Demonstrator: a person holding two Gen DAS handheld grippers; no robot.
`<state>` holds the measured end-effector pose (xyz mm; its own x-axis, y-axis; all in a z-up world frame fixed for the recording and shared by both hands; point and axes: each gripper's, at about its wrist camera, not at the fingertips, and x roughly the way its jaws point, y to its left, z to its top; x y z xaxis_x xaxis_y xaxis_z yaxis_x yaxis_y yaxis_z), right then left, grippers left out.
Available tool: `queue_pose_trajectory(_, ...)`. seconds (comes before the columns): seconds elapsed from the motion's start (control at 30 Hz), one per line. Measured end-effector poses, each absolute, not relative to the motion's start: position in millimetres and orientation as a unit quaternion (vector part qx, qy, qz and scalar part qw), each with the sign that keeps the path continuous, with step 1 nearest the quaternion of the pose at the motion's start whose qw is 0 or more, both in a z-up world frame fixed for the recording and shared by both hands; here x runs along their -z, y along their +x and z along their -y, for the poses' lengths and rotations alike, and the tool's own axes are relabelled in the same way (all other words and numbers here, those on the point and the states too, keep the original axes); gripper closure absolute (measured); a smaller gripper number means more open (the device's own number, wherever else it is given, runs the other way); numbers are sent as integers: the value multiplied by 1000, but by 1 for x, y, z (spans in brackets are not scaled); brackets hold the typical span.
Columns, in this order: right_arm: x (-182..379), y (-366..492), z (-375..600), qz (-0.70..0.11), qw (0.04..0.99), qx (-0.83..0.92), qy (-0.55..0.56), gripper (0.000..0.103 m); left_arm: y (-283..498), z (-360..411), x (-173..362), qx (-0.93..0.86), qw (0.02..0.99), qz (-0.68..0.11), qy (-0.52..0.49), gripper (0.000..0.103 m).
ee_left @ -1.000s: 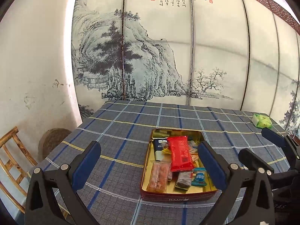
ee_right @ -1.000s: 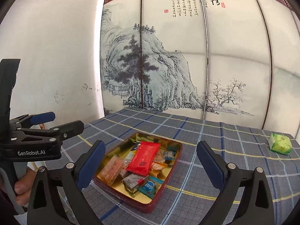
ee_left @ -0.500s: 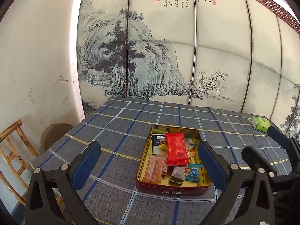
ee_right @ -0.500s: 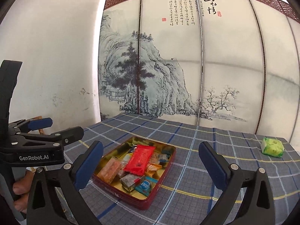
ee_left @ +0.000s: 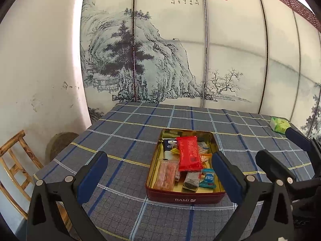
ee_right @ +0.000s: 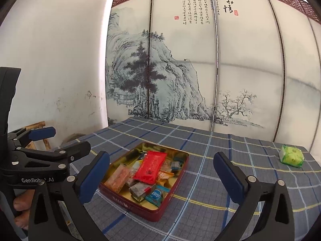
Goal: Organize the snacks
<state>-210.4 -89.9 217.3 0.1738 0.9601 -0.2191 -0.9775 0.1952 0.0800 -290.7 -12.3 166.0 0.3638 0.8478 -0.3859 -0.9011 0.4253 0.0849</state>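
A red tin [ee_left: 185, 197] with a gold inside sits on the plaid tablecloth; it also shows in the right wrist view [ee_right: 128, 202]. It holds several wrapped snacks, with a red packet [ee_left: 188, 153] [ee_right: 150, 165] on top. A green snack pack [ee_left: 279, 125] [ee_right: 292, 156] lies apart at the table's far right. My left gripper [ee_left: 159, 177] is open and empty, held above the table's near edge before the tin. My right gripper [ee_right: 161, 177] is open and empty, near the tin's right side. The left gripper also shows in the right wrist view [ee_right: 60, 143].
The table [ee_left: 128, 132] wears a blue-grey plaid cloth. A painted folding screen [ee_left: 180, 56] stands behind it. A wooden chair [ee_left: 14, 160] and a round woven stool [ee_left: 60, 142] stand at the left by the white wall.
Both grippers have pulled back and risen a little, so the tin looks smaller and farther. Both stay open and empty.
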Motion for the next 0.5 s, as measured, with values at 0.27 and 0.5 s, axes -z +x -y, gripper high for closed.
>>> queue_pose_trajectory(0.27, -216, -211, 89, -112, 765, -632, -42, 0, -288, 13, -165, -531, 822, -192, -69, 0)
queue_pose_trajectory(0.5, -206, -206, 85, -125, 764, -631, -44, 0, -283, 6, -161, -526, 823, -205, -71, 0)
